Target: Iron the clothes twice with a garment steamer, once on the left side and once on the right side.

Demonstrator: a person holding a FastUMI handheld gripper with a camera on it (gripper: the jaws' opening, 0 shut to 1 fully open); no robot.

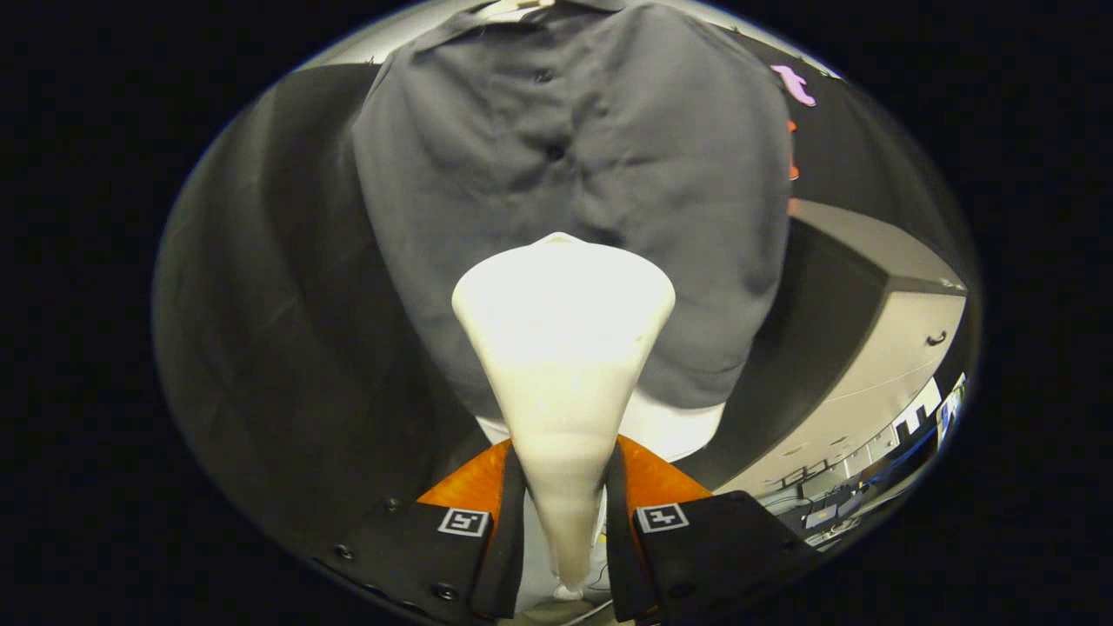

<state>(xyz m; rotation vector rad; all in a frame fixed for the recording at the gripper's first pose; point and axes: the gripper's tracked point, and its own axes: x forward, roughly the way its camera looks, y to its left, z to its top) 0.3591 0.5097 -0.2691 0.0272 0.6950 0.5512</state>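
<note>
Where the dark grey shirt (574,174) hangs against the booth's black cloth wall (261,304), its fabric looks soft and matte, creased in shallow folds that spread out from a row of small round buttons down the middle. Its collar sits at the top, and a band of white shows just under its lower hem. Just in front of the shirt's lower half stands the garment steamer (563,348), a smooth, glossy cream-white piece shaped like a funnel: broad and rounded at its head, which lies against or very near the cloth below the buttons, and tapering to a slim neck away from the shirt. The gripper (563,513) is closed to a narrow gap around that neck, one finger pressing on each side, so it holds the steamer upright with the head toward the shirt's middle.
</note>
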